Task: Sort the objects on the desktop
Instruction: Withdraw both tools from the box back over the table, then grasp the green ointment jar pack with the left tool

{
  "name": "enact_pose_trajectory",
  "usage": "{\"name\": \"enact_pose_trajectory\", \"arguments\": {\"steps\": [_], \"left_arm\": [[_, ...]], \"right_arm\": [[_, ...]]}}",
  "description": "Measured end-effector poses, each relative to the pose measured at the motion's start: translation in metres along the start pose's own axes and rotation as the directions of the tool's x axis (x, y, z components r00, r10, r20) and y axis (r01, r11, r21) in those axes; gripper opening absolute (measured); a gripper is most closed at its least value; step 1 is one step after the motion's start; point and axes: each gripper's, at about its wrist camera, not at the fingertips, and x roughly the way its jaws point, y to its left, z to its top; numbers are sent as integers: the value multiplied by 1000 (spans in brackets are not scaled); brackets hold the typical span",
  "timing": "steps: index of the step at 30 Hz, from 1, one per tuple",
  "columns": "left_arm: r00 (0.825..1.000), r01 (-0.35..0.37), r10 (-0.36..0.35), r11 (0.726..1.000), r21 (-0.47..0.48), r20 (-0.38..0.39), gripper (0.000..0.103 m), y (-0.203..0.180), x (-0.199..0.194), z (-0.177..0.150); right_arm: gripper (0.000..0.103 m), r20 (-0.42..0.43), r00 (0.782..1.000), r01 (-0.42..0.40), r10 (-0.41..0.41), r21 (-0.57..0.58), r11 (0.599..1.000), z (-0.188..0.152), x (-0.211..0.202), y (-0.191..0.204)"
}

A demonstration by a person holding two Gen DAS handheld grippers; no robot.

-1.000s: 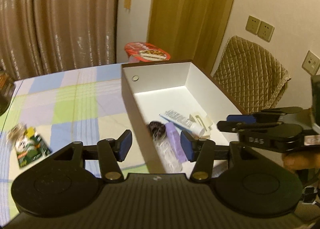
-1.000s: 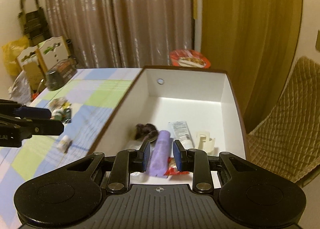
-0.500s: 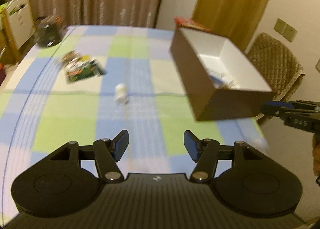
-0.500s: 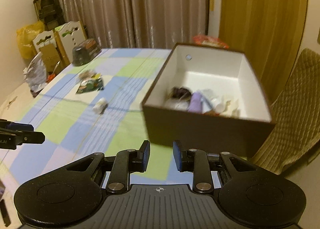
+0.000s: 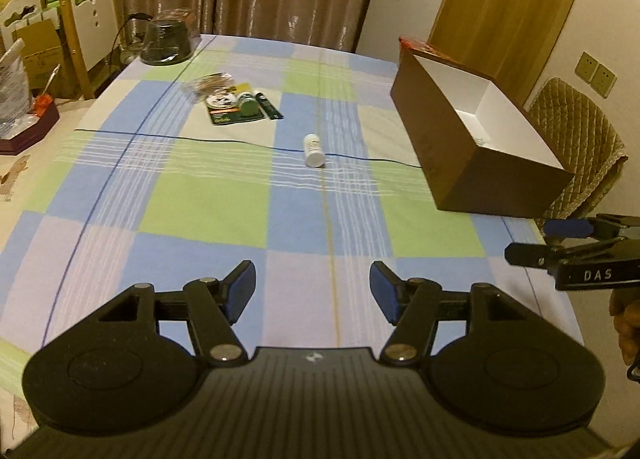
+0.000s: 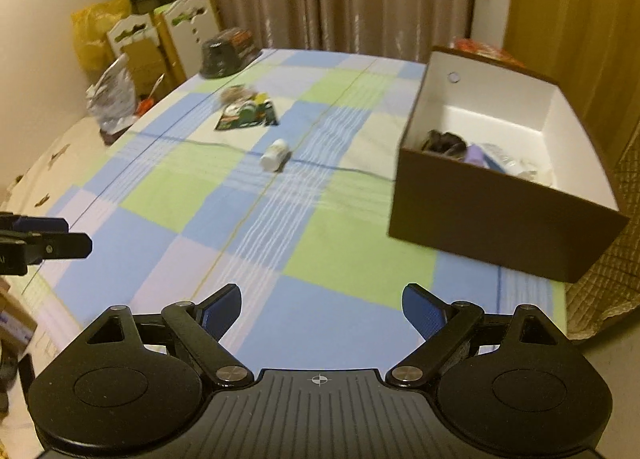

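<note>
Partly sorted: several items already in the brown box (image 6: 508, 215), white bottle (image 5: 313, 151) and green packet pile (image 5: 236, 107) left on tabletop (image 5: 208, 211); both grippers' fingers just opened, empty

Left gripper (image 5: 312, 291): I've pulled it off the box (image 5: 448, 139); jaws just widened, empty.
Right gripper (image 6: 322, 309): backed off, jaws just sprang wide, empty.

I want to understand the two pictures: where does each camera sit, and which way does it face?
Left wrist: on the left gripper, facing down over the table; the right gripper and a hand show.
Right wrist: on the right gripper, same direction; the left gripper shows at the left edge.
Shared: white bottle, green packet, brown box.
</note>
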Motion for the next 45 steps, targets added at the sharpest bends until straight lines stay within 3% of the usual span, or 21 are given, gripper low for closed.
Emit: {"name": "enact_pose_trajectory", "arguments": {"steps": [10,19,30,36,45], "left_arm": [[1000,-26,26,1000,4,-4,72,23,-15,-13],[1000,-25,25,1000,5,-5,98,40,-21,-21],[1000,-24,24,999,-30,0,99,55,-13,-15],[1000,-29,29,999,-27,-9,99,60,3,7],[995,-99,99,995,32,-10,99,61,28,48]], "right_arm": [[91,-13,1000,-14,14,-33,999,-4,4,28],[91,-14,1000,0,-1,-71,998,-2,2,50],[91,-24,999,-27,24,-125,992,17,21,51],[91,-16,997,-78,76,-169,983,37,38,45],[91,-18,987,-161,162,-257,953,61,64,36]]}}
